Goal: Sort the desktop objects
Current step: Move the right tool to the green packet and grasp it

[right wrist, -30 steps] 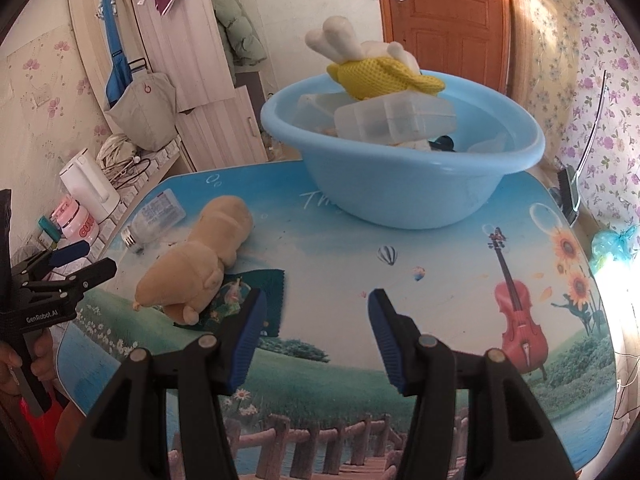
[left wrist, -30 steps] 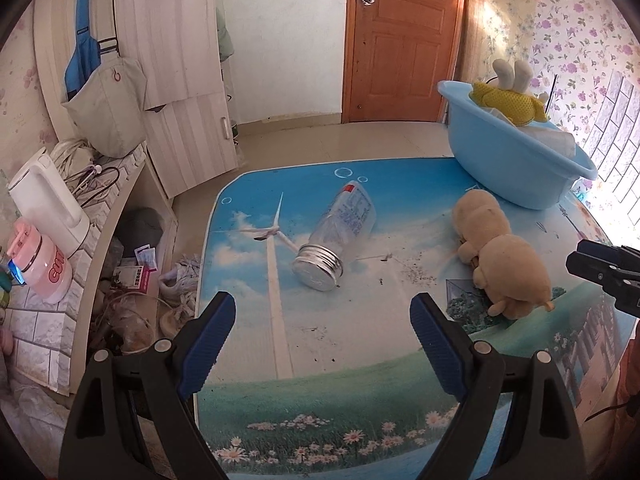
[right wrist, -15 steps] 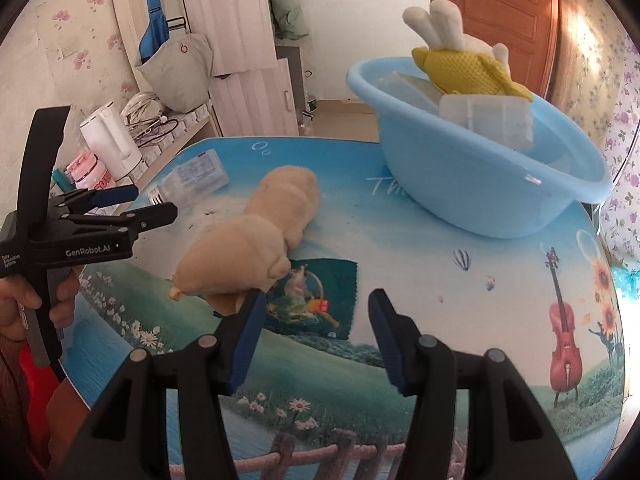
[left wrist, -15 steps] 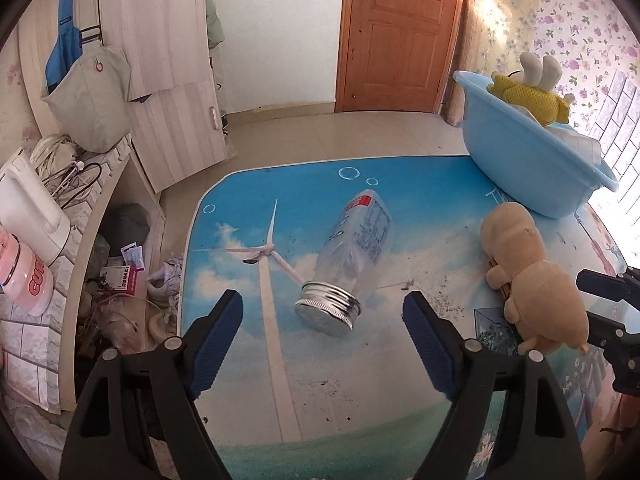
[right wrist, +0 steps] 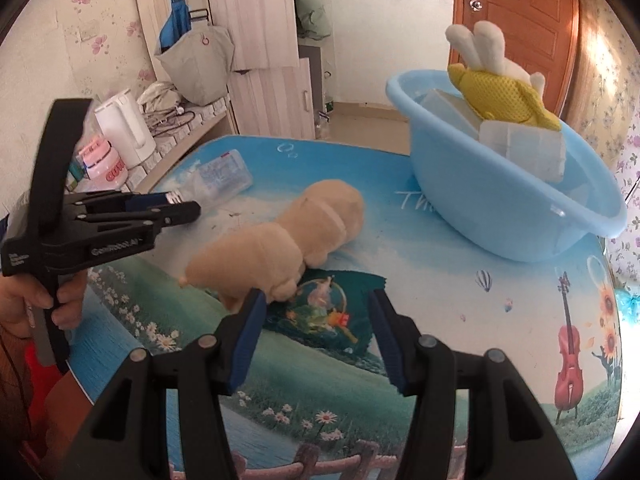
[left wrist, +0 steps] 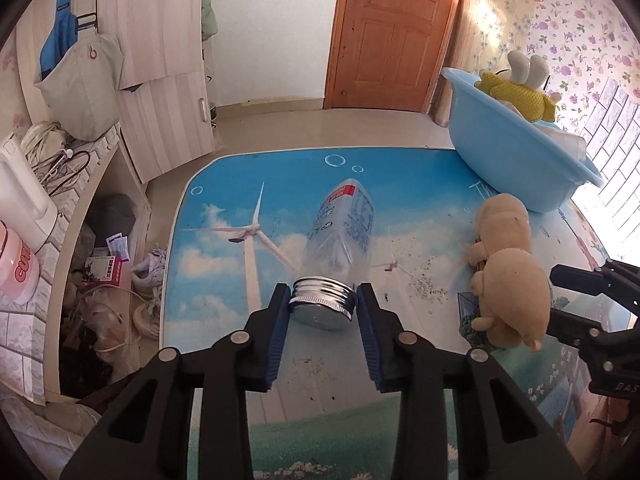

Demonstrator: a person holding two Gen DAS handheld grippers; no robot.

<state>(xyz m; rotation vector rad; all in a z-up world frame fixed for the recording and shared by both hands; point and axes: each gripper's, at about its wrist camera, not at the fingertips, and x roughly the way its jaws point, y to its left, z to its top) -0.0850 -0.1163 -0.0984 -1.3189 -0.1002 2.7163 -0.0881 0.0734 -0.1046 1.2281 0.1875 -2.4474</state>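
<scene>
Having closed in since before — left tongs [left wrist: 322, 307] clamped on the bottle [left wrist: 340, 240] cap, right tongs [right wrist: 317, 320] apart.

Round table [right wrist: 500, 312] with a bright picture cover. On it: clear bottle [left wrist: 344, 236] lying down near 10 o'clock, tan plush toy [right wrist: 288, 240] in the middle, blue tub [right wrist: 492, 216] at 2 o'clock, maybe a dark cloth [right wrist: 340, 304] under the toy.
</scene>
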